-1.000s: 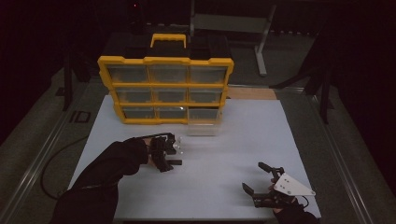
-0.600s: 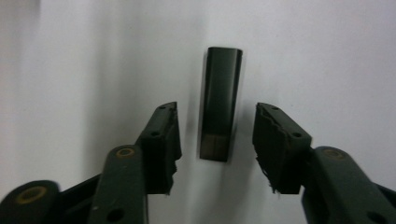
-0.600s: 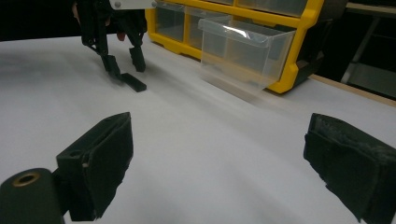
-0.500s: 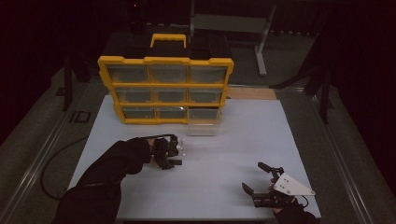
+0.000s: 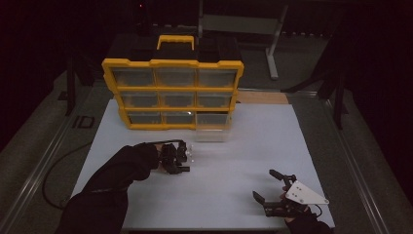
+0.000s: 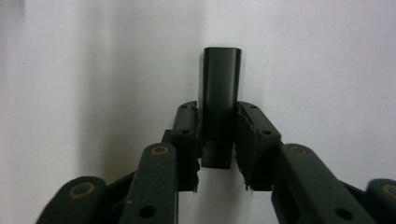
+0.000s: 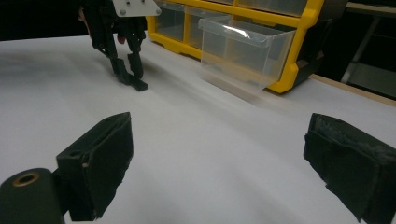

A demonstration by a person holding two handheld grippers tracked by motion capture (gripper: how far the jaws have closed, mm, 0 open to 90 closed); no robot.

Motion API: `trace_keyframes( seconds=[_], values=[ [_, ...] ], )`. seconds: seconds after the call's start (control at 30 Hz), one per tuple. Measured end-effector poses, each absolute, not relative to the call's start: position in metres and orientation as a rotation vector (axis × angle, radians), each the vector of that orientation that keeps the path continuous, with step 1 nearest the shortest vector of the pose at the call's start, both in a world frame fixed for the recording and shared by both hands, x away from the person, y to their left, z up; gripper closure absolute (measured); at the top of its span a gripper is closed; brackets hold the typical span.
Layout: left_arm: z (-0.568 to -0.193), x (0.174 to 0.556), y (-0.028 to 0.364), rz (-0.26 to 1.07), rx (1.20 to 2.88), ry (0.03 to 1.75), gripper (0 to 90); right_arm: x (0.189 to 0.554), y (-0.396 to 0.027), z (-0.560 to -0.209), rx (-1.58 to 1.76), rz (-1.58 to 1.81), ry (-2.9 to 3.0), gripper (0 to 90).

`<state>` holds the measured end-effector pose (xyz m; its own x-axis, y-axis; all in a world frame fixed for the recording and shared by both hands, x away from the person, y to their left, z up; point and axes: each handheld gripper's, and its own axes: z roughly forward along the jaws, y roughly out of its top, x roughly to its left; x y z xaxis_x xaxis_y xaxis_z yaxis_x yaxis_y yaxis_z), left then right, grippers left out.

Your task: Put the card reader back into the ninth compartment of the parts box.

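Note:
A small black oblong piece (image 6: 219,84) lies on the white table (image 5: 234,161). My left gripper (image 6: 218,116) is shut on it, the pads pressing its two long sides; the jaws have just been closing onto it. From above, that gripper (image 5: 178,158) sits left of centre, in front of the yellow organizer (image 5: 173,63). The right gripper view shows it (image 7: 126,70) pointing down, with the black piece (image 7: 138,85) at its tips. My right gripper (image 5: 275,192) rests near the table's front right edge, open, with nothing between its pads (image 7: 219,154).
The yellow organizer with several clear drawers stands at the back of the table. One clear drawer (image 5: 213,127) at its lower right is pulled out towards me and also appears in the right gripper view (image 7: 243,46). A dark cable (image 5: 53,170) trails off the table's left side.
The left gripper's jaws have drawn in around the black piece, and the hand has edged slightly to the right. The right gripper has stayed where it was.

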<state>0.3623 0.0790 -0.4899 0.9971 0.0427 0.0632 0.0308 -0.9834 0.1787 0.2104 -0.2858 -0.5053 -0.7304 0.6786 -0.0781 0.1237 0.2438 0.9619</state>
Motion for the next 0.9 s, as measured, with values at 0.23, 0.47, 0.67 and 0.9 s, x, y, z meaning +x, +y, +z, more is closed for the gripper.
trace_keyframes(
  seconds=[0.23, 0.47, 0.67, 0.9],
  values=[
    [-0.489, 0.363, 0.079, 0.085, 2.963, 0.056, 74.5, 0.21, -0.286, -0.505, 0.731, 1.505, 2.036, 8.4],
    [-0.484, 0.361, 0.08, 0.043, 2.95, 0.075, 74.7, 0.21, -0.286, -0.505, 0.731, 1.506, 2.033, 8.4],
    [-0.475, 0.359, 0.078, 0.03, 2.951, 0.075, 74.7, 0.21, -0.286, -0.505, 0.732, 1.508, 2.03, 8.4],
    [-0.466, 0.355, 0.069, 0.021, 2.946, 0.048, 74.8, 0.21, -0.286, -0.505, 0.737, 1.509, 2.029, 8.4]
  ],
)
